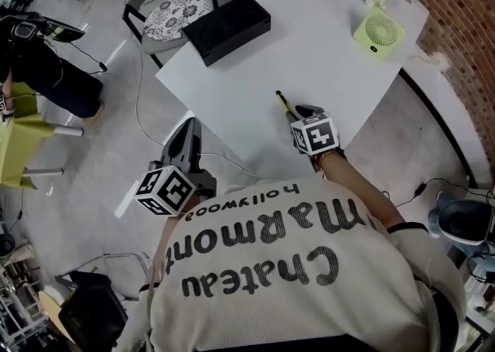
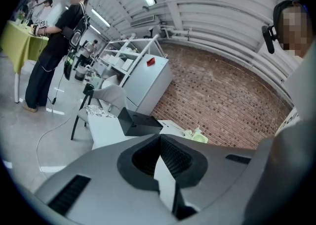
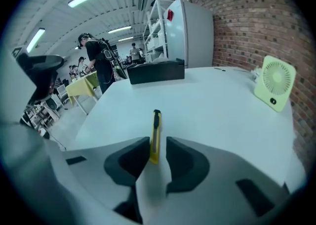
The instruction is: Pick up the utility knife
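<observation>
**Right gripper** (image 3: 157,141): the jaws stand apart. The rear end of the utility knife (image 3: 156,130) lies in the gap between them. The left pad sits against, or just beside, the knife's side, and a clear gap remains at the right pad, so the knife is not clamped. In the head view the gripper (image 1: 298,111) points downward at the knife (image 1: 283,103), with its marker cube (image 1: 315,135) behind.

**Utility knife:** a slim yellow body with a black tip, lying flat on the white table (image 3: 212,105) (near the edge closest to the person). The black tip points away from the right gripper.

**Left gripper** (image 2: 160,138): the jaws are together at the tips, with nothing between them. In the head view it (image 1: 188,131) hangs off the table, well apart from the knife and to the knife's left.

**Surroundings, referred to the knife:**
- Black box (image 1: 227,27): beyond the knife, toward the far left.
- Green fan (image 1: 379,33): beyond the knife, toward the far right.
- Chair with a patterned cushion (image 1: 176,14): off the table, past the black box.
</observation>
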`<state>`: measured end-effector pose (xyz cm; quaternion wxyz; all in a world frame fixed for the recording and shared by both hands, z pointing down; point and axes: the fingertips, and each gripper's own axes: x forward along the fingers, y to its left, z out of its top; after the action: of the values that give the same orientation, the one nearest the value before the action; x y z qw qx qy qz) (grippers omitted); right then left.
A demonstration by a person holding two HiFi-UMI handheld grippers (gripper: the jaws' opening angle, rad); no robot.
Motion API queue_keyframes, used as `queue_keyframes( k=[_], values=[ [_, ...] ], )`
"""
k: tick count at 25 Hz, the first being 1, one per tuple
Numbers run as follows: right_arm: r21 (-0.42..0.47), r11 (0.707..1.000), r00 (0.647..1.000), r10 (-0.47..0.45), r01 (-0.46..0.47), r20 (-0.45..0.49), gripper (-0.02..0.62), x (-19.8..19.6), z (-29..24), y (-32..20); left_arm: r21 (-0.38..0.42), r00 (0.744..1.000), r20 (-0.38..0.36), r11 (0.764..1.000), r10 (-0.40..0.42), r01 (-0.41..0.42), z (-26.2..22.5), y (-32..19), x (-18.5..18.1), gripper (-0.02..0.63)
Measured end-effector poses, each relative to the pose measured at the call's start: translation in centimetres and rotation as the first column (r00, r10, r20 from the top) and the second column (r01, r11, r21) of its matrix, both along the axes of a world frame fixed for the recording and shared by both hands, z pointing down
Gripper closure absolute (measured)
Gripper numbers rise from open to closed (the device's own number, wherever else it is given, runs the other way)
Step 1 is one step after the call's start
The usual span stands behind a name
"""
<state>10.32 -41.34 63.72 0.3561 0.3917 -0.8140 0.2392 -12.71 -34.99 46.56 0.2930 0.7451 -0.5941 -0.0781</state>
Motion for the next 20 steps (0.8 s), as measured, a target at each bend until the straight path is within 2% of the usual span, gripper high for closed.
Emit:
queue_keyframes(
  k=[7, 13, 20],
  values=[
    [0.018, 0.999, 0.999, -0.032, 0.032, -0.011, 0.489, -0.06, 0.05, 0.15, -0.005, 1.0, -0.01, 1.0, 0.003, -0.003, 0.19, 0.19, 0.35, 0.604],
    [0.005, 1.0, 1.0, 0.021, -0.021, 0.023, 0.529, 0.49, 0.06, -0.03, 0.007, 1.0, -0.008, 1.0, 0.008, -0.008, -0.27, 0.37, 0.62, 0.604],
    [-0.004, 0.999, 0.998, 0.047, -0.047, 0.037, 0.535, 0.73, -0.29, -0.31, 0.008, 1.0, -0.014, 1.0, 0.001, 0.0, -0.28, 0.78, 0.75, 0.604]
  ],
)
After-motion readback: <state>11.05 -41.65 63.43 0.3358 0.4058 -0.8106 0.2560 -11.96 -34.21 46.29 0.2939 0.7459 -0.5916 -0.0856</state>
